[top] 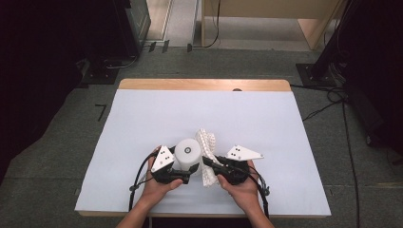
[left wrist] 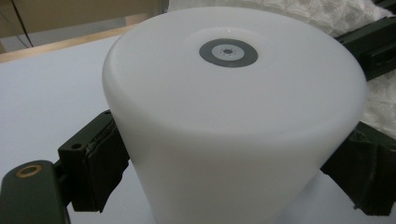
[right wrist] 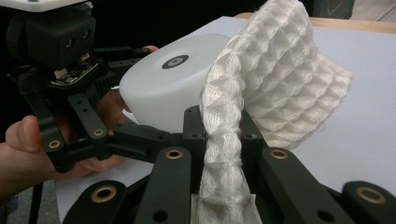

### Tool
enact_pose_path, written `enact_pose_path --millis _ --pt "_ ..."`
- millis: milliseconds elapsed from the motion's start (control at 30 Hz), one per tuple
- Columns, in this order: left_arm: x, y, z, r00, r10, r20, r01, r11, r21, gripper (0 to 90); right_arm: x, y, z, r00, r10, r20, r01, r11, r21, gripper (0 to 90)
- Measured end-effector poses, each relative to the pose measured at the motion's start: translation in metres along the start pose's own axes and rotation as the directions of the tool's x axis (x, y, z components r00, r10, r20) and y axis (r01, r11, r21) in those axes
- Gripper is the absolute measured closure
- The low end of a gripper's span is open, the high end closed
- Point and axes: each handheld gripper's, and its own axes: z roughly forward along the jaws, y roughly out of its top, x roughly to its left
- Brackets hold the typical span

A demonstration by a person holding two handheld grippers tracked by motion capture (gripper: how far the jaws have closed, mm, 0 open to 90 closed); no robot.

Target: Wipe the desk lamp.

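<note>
Firmly, the left tool clamps the white cup, which stands upside down on the bench. Just beside it, the right tool pinches a white waffle cloth that rises beyond its jaws, against the cup's side.

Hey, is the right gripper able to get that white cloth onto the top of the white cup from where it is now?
Probably yes. The right gripper is shut on the white cloth, right beside the white cup, which the left gripper clamps by its sides. The cup's flat top is bare, with nothing between it and the cloth.
</note>
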Motion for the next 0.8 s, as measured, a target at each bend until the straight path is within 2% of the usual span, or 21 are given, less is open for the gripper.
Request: enact_pose_path --millis 133,267,500,633,800 --pt "0.006 0.006 -0.007 0.9996 -0.030 0.001 0.030 0.9990 -0.032 9.0 -0.003 -0.008 0.008 0.9998 0.019 -0.008 -0.019 0.999 0.032 79.3" --pt "0.010 0.007 -0.009 0.9997 -0.020 -0.012 0.020 0.9994 -0.029 8.9 -0.002 -0.014 0.016 0.9991 0.036 -0.021 -0.035 0.998 0.060 79.2" --pt "0.019 0.009 -0.014 0.9977 -0.067 -0.007 0.067 0.9966 -0.047 8.9 -0.001 -0.025 0.027 0.9990 0.044 -0.008 -0.043 0.993 0.108 79.2" --pt "0.019 0.008 -0.013 0.9979 -0.064 -0.005 0.064 0.9969 -0.045 8.9 0.000 -0.025 0.030 0.9993 0.037 -0.009 -0.035 0.992 0.120 79.2" --pt "0.012 0.007 -0.008 0.9997 -0.023 0.003 0.023 0.9995 -0.024 8.9 -0.003 -0.018 0.022 0.9992 0.037 0.015 -0.038 0.996 0.085 79.2"
